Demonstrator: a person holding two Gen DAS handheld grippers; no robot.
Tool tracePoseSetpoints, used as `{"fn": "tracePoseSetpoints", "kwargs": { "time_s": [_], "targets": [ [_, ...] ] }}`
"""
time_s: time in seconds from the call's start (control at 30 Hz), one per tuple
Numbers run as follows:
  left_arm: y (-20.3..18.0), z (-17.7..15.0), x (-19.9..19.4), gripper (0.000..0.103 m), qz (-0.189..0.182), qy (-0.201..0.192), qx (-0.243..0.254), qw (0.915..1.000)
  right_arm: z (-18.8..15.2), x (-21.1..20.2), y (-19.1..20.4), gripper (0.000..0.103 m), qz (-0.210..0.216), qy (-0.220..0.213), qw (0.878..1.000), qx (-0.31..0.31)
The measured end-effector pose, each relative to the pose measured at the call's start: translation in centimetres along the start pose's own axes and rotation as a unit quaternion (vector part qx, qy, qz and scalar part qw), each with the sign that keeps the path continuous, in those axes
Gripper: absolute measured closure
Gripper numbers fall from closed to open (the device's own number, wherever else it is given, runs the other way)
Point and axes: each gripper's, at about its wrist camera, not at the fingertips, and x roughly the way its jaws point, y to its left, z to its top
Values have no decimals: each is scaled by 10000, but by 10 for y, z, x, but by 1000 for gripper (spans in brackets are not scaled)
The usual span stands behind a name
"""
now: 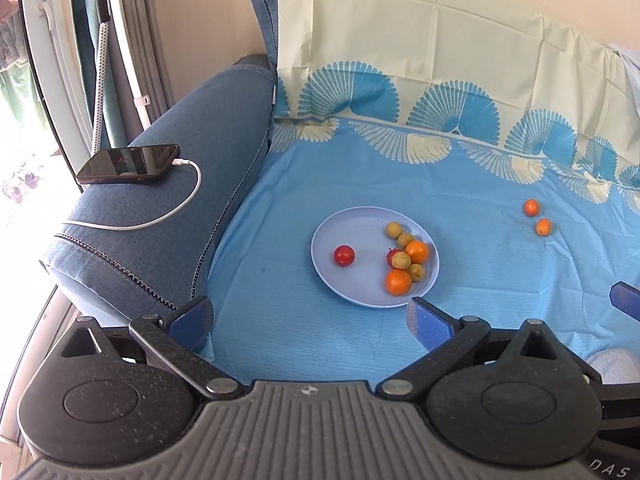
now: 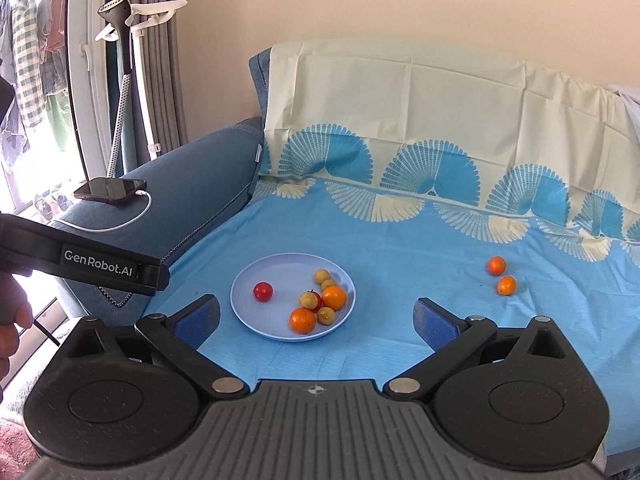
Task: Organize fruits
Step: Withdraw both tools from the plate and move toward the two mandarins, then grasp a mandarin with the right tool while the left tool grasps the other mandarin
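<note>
Blue cotton sheet (image 1: 320, 184), finely woven and creased, covers the sofa seat under my two claws; along its far edge runs a band of fan shapes in blue and cream, and the cream part hangs over the backrest. On it sits a round, smooth, pale lavender plate (image 2: 256, 268) with a shallow rim. I count eight fruits in it: two glossy orange citrus (image 2: 303, 320) (image 2: 334, 297), four small dull yellow-green round ones (image 2: 321, 276), a shiny red tomato (image 2: 263, 291) alone on the plate's left side, and a second red one (image 2: 317, 302) mostly hidden among the cluster on the right side. Two more small oranges (image 2: 496, 265) (image 2: 506, 285) lie on the sheet well apart from the plate, to its right, close to each other.

My right claw (image 2: 316, 316) stands as wide as it goes, its blue ribbed pads (image 2: 430, 322) bare, nothing between them; the plate lies ahead between the fingertips. My left claw (image 1: 310, 318) is spread wide too and empty; its black body shows in the right view with white lettering "GenRobot.AI". "DAS" is the only other writing I can read, on the grey ridged housing.

On the denim-like blue armrest (image 1: 168, 216) with contrast stitching lies one black phone (image 1: 128, 163), a white cable (image 1: 176, 208) plugged in.
</note>
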Motion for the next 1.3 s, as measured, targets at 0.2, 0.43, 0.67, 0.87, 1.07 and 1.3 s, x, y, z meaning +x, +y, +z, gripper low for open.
{"fn": "tracePoseSetpoints", "kwargs": {
  "time_s": [0.2,0.43,0.67,0.87,1.07,1.3],
  "targets": [
    [2,0,-1,0,-20,14,-43,10000,-1,-2,2,1,-18,-34,10000,-48],
    [2,2,2,0,-3,19,-31,10000,-1,-2,2,1,-37,-33,10000,-56],
    [-2,10,12,0,19,103,14,9999,0,7,-4,1,-65,74,10000,15],
    [-16,23,32,0,14,243,131,9996,0,22,-20,1,-190,183,9994,202],
    [-45,46,61,0,-60,353,277,9990,2,40,-54,1,-551,222,9972,461],
    [-97,76,100,0,-165,347,588,9975,3,68,-108,1,-1142,255,9906,706]
  ]
}}
